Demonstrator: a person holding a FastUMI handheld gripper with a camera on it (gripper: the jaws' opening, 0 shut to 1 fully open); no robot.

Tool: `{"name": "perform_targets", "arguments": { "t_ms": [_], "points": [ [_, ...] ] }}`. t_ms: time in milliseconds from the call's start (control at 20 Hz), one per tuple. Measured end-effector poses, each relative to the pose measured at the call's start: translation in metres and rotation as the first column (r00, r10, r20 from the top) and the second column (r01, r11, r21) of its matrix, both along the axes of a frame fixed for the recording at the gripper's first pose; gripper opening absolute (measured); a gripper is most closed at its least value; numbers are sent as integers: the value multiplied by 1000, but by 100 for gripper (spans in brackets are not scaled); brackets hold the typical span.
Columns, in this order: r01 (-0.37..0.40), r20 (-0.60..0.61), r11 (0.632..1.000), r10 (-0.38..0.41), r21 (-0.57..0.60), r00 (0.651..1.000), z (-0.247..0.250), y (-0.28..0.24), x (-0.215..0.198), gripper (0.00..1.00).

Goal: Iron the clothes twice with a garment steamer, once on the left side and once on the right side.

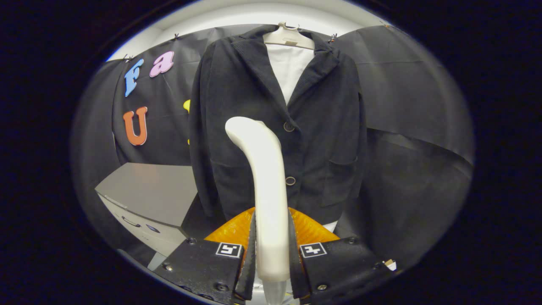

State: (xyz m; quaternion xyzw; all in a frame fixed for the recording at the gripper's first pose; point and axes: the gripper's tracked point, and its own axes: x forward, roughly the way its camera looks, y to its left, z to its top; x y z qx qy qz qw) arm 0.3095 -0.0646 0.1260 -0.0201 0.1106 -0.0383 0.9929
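- Left: grey cabinet [144, 199] low beside the jacket's sleeve, against the booth wall.
- Centre: steamer [262, 169] clamped upright between both fingers of the gripper [272, 250], handle squeezed on each side, curved head raised in front of the jacket.
- Behind it: dark jacket [279, 127] on a pale hanger [289, 37], buttoned, white lining [290, 72] showing at the collar; steamer head level with the chest, just left of the buttons.
- Cannot tell whether head touches cloth or hangs just short of it.
- Right: pocket side of the jacket not yet reached, by the look of it.
- Risks: smooth handle twisting in the grip; head snagging a button; hanger swinging under a push, spoiling the stroke.
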Motion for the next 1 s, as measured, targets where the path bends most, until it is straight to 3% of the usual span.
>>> {"name": "perform_targets", "arguments": {
  "t_ms": [1000],
  "points": [
    [21,-171,1000,-18,15,985,-92,-8,0,37]
  ]
}}
